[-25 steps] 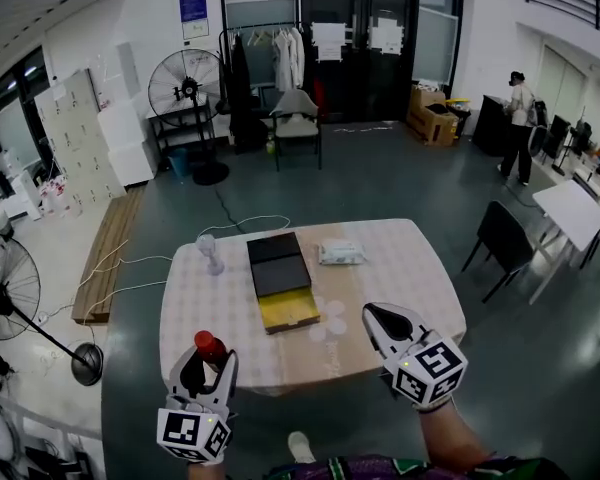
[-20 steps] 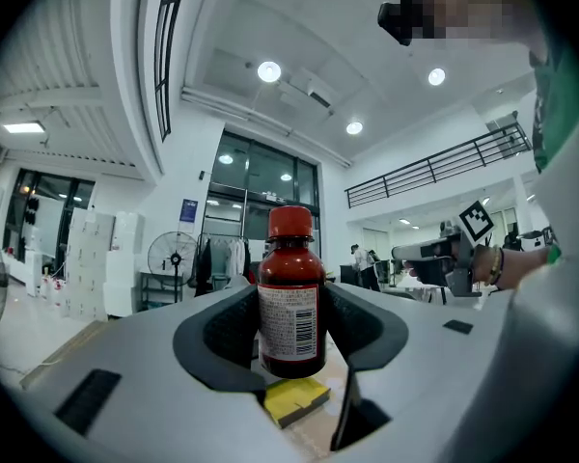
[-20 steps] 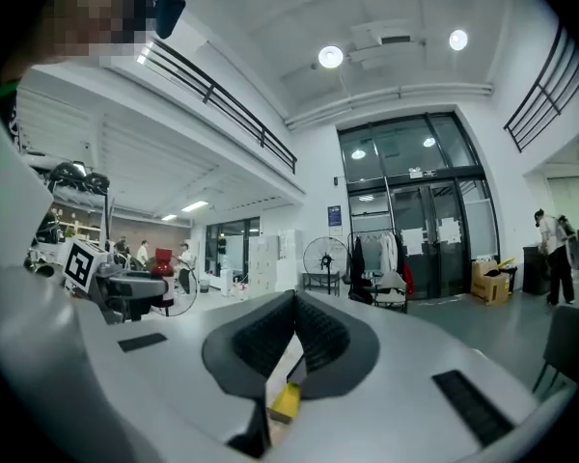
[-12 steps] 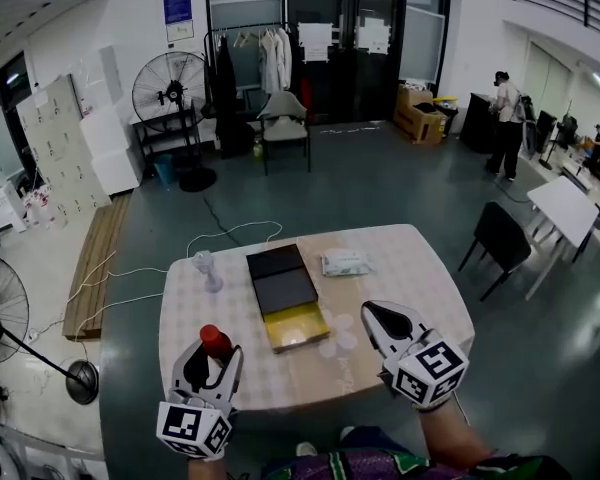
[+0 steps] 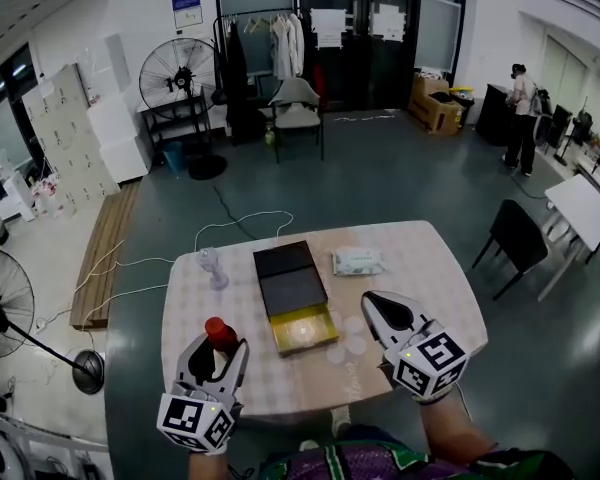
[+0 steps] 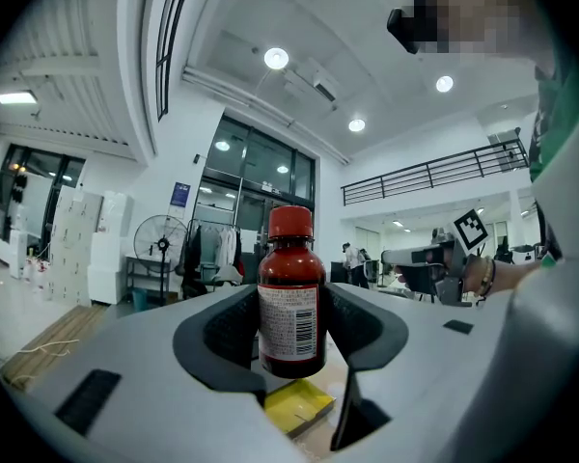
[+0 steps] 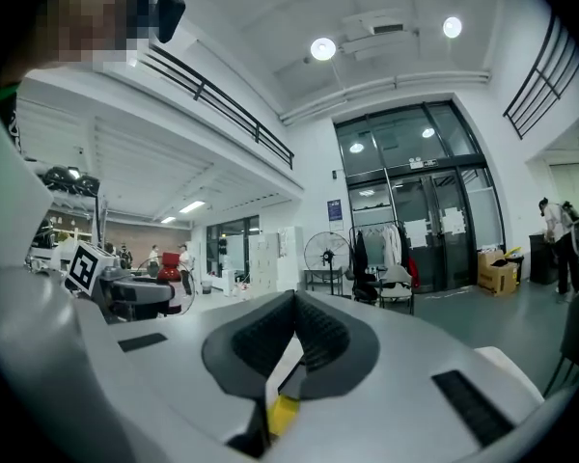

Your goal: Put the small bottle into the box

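Observation:
A small brown bottle (image 6: pixel 291 302) with a red cap (image 5: pixel 219 332) and a white label stands upright between the jaws of my left gripper (image 5: pixel 218 353), which is shut on it, above the table's near left part. The box (image 5: pixel 298 298) lies open mid-table: a black lid half at the far end, a yellow-lined tray (image 5: pixel 305 328) at the near end. The yellow tray (image 6: pixel 295 408) shows below the bottle in the left gripper view. My right gripper (image 5: pixel 379 314) hangs to the right of the tray, jaws closed together with nothing between them.
A pale checked table (image 5: pixel 420 263) carries a clear glass (image 5: pixel 212 265) at far left and a wipes packet (image 5: pixel 357 261) at far right. A dark chair (image 5: pixel 515 241) stands right of the table. Fans, a cable and a wooden pallet sit on the floor to the left.
The head view has shifted slightly; the table and box sit a bit more to the right in it. Both grippers keep their places, the left still holding the bottle.

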